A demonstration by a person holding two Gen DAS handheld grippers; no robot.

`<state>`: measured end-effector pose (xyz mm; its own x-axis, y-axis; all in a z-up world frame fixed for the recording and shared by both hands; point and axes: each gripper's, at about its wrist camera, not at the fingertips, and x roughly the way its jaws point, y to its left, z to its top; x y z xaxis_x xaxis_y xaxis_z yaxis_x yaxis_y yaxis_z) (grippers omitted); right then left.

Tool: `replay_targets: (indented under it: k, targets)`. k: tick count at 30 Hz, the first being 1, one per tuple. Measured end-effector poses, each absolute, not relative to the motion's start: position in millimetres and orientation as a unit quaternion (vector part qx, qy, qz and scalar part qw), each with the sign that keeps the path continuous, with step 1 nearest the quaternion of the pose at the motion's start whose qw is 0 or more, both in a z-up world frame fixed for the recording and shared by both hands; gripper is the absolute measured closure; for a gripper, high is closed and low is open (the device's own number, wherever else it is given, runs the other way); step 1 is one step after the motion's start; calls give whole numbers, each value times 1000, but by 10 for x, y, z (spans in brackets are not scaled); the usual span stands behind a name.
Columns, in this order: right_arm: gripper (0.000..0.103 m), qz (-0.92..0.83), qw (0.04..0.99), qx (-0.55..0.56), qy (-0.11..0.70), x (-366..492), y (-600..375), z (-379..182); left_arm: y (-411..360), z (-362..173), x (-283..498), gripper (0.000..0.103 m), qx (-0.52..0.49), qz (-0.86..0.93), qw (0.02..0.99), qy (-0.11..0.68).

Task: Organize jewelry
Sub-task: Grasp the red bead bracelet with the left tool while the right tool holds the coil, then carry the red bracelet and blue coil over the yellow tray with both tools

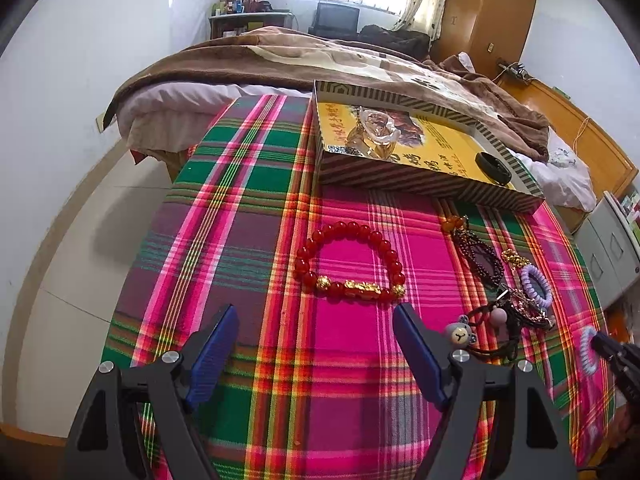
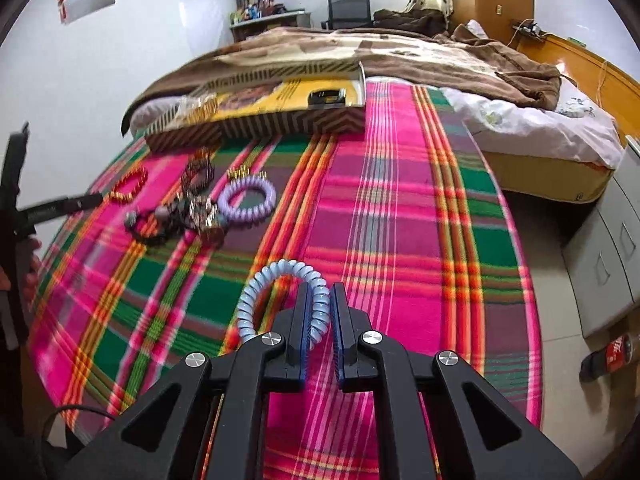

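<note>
My right gripper (image 2: 320,292) is shut on a pale blue spiral hair tie (image 2: 272,284) and holds it just above the plaid cloth (image 2: 400,240); it also shows at the right edge of the left wrist view (image 1: 588,346). My left gripper (image 1: 316,316) is open and empty, just short of a red bead bracelet with gold charms (image 1: 348,264). A pile of jewelry lies to its right: a dark bead string (image 1: 480,256), a purple spiral tie (image 1: 536,284), black hair ties with a bear charm (image 1: 496,328). An open striped box (image 1: 420,148) holds a clear bag (image 1: 372,128) and a black bangle (image 1: 494,168).
The cloth covers a round table (image 2: 500,320) beside a bed with a brown blanket (image 2: 440,52). A grey cabinet (image 2: 608,260) and a cola bottle (image 2: 612,356) on the floor are to the right. The box stands at the table's far edge.
</note>
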<state>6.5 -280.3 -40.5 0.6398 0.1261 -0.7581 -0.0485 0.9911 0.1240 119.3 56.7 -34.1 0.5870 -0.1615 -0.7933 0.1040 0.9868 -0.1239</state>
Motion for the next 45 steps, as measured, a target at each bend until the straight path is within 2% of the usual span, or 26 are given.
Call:
replay_targets:
  k: [6, 9, 17, 24, 27, 29, 30, 31, 34, 37, 45]
  targets:
    - [94, 47, 916, 56, 394, 162, -2807, -238, 551, -361, 1384, 24, -44, -73, 886, 455]
    - [94, 51, 918, 57, 389, 230, -2773, -215, 494, -386, 1476, 20, -40, -73, 884, 459]
    - [94, 61, 923, 63, 376, 349, -2762, -177, 464, -526, 1770, 20, -9, -14, 878, 479]
    - [94, 65, 924, 70, 372, 448, -2790, -189, 457, -555, 1803, 20, 15, -6, 885, 465]
    - [94, 64, 923, 73, 373, 475, -2804, -214, 418, -535, 1843, 33, 20, -15, 886, 462]
    - [94, 64, 923, 75, 373, 482, -2820, -216, 341, -510, 1859, 56, 26, -24, 887, 461]
    - [94, 64, 923, 76, 372, 485, -2825, -215, 289, -498, 1858, 62, 31, -29, 886, 461]
    - [94, 64, 923, 77, 371, 489, -2829, -212, 253, -497, 1861, 72, 36, -33, 887, 460]
    - [94, 66, 924, 77, 368, 488, -2839, -202, 147, -490, 1839, 88, 49, -38, 888, 456]
    - [94, 65, 924, 79, 368, 487, -2862, -208, 125, -487, 1830, 93, 46, -40, 888, 455]
    - [94, 62, 925, 84, 365, 478, -2900, -191, 147, -441, 1780, 94, 34, -41, 893, 447]
